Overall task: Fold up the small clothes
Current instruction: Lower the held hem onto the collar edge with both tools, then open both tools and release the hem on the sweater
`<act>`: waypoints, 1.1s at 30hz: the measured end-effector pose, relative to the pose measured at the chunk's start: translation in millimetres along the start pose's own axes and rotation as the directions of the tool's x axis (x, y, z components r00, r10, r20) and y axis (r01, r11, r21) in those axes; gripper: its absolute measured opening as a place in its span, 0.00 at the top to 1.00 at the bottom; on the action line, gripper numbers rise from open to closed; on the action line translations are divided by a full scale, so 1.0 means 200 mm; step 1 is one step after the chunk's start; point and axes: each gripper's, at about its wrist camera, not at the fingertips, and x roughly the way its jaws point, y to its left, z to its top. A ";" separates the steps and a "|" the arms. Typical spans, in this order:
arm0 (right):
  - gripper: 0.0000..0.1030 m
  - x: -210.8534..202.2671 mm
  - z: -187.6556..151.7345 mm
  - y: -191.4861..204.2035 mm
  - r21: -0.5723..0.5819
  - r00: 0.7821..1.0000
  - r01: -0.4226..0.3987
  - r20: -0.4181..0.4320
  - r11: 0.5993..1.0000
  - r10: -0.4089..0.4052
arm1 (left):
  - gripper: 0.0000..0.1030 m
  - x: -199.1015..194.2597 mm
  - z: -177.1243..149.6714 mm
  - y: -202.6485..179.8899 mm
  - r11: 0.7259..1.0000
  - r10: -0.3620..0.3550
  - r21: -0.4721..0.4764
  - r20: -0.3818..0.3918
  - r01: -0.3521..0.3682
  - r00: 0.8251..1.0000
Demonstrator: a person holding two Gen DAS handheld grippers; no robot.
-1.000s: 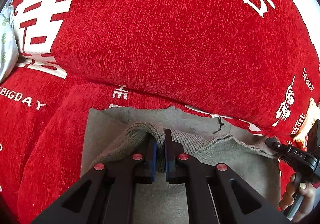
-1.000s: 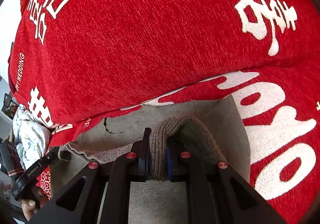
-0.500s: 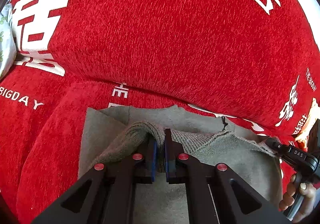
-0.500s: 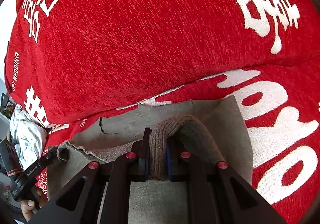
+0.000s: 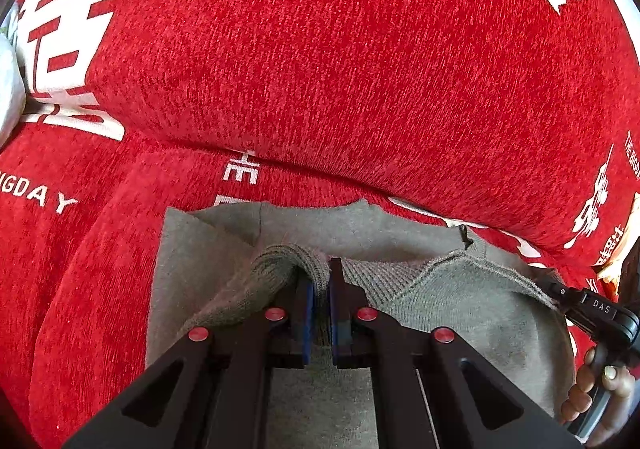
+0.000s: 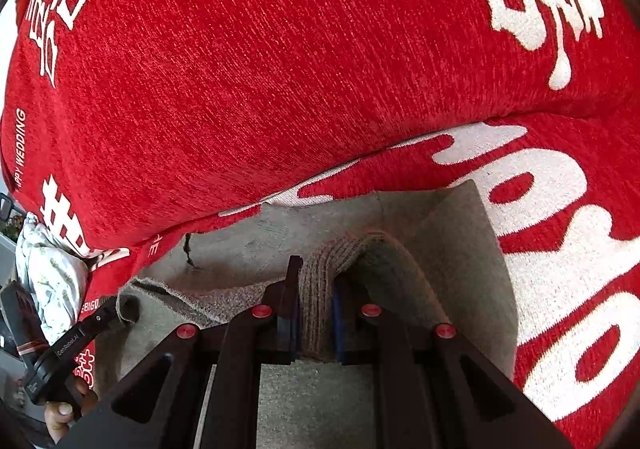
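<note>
A small grey knit garment (image 5: pixel 472 297) lies on a red sofa seat, its far edge close to the backrest. My left gripper (image 5: pixel 319 281) is shut on its ribbed edge near the left corner and lifts a fold of it. My right gripper (image 6: pixel 316 281) is shut on the ribbed edge (image 6: pixel 320 289) near the right corner and lifts it too. The grey garment (image 6: pixel 460 249) spreads flat under and beyond both grippers. Each gripper shows at the edge of the other's view, the right one (image 5: pixel 592 313) and the left one (image 6: pixel 68 349).
The red sofa cover (image 5: pixel 320 69) with white lettering fills the background, and its backrest (image 6: pixel 280 69) rises just behind the garment. A white patterned cloth (image 6: pixel 52 273) lies at the far left of the seat.
Both grippers have carried the pinched ribbed edge a little further toward the backrest, so the fold lies slightly closer to the garment's far edge. The grips have not changed.
</note>
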 end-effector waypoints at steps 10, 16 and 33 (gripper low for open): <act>0.87 0.05 0.05 0.00 0.000 1.000 0.009 -0.007 1.000 -0.009 | 0.93 0.08 0.08 -0.01 1.000 0.012 0.004 -0.018 -0.012 1.000; 0.85 0.11 0.05 -0.02 0.015 0.999 0.018 -0.028 1.000 -0.018 | 0.93 0.15 0.05 0.00 1.000 0.010 0.012 -0.066 -0.009 0.998; 0.17 -0.02 0.05 0.05 -0.039 0.999 -0.038 0.026 0.998 0.039 | 0.16 0.04 0.07 0.04 0.980 -0.158 -0.124 -0.012 0.155 0.987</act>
